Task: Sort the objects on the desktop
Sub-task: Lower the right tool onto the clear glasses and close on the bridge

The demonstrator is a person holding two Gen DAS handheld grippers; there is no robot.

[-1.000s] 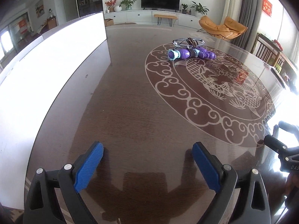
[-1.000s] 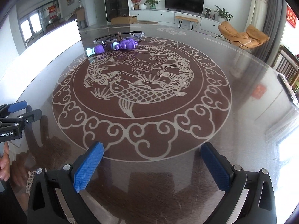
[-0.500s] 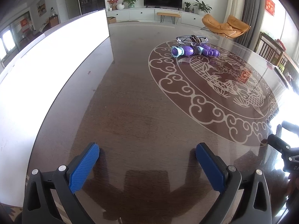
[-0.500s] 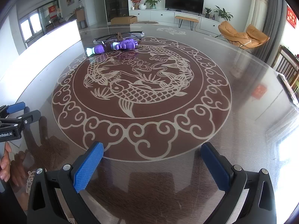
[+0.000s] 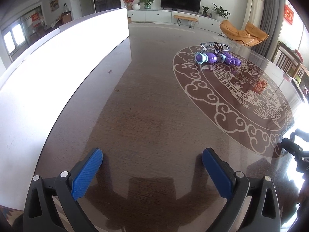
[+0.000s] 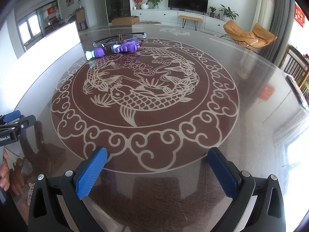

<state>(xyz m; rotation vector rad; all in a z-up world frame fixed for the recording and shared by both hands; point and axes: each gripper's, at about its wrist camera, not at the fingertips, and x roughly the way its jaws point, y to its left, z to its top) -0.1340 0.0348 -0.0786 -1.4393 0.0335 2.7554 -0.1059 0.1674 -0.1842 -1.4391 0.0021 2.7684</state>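
Hovering tools: both hang tilted down over the near part of the table, nothing between their blue pads.
Left tool [image 5: 152, 159]: jaws spread wide and empty; they have just been opening a little further, with only bare wood below.
Right tool [image 6: 157, 155]: jaws wide apart and empty, over the near rim of the scroll border.
Each seen from the other: the right tool's black frame shows at the right edge of the left view; the left tool's blue pad and black body show at the left edge of the right view, with fingertips [image 6: 4, 176] of a hand below it.
Table [image 5: 146, 100]: dark, glossy wood, with a pale round fish medallion [image 6: 141, 94] ringed by cloud scrolls.
Purple toy [image 5: 217, 58]: lies on its side on the far rim of the medallion, well apart from both tools, its pale blue end pointing left.
Glasses [image 5: 214, 46]: clear-framed, just behind the toy; whether they touch it is hard to tell.
Dark cord [image 6: 120, 38]: a small brown loop, perhaps a hair tie, resting on the glasses.
White board [image 5: 58, 61]: bright, upright panel along the table's left edge.
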